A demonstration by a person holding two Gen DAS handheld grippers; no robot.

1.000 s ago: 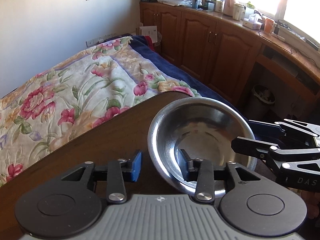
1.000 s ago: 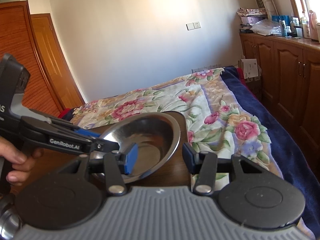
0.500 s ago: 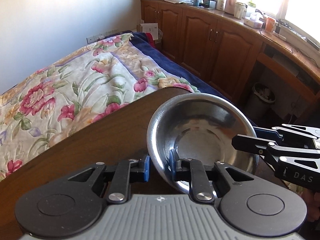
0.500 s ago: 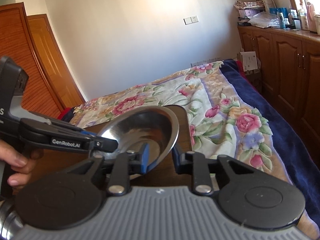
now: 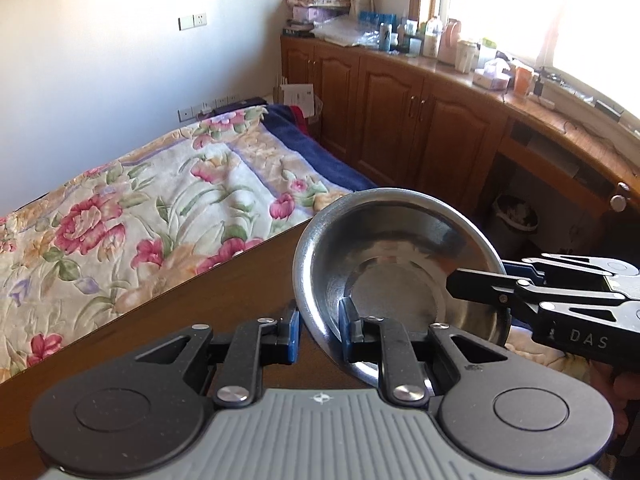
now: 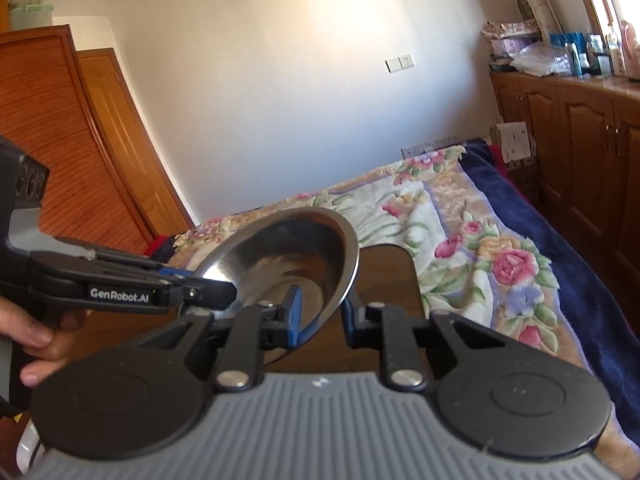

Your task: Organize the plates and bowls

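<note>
I hold the round shiny steel bowl point(image 5: 394, 264) with both tools: my left gripper point(image 5: 319, 330) is closed on its near rim, and my right gripper point(image 6: 322, 314) is closed on the opposite rim. The bowl is tilted above the dark wooden table point(image 5: 224, 300).

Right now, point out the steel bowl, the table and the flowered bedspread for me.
steel bowl point(image 5: 394, 280), left wrist view, inside wall near its flat bottom.
table point(image 5: 224, 300), left wrist view, bare dark wood left of the bowl.
flowered bedspread point(image 6: 460, 248), right wrist view, its printed top.
</note>
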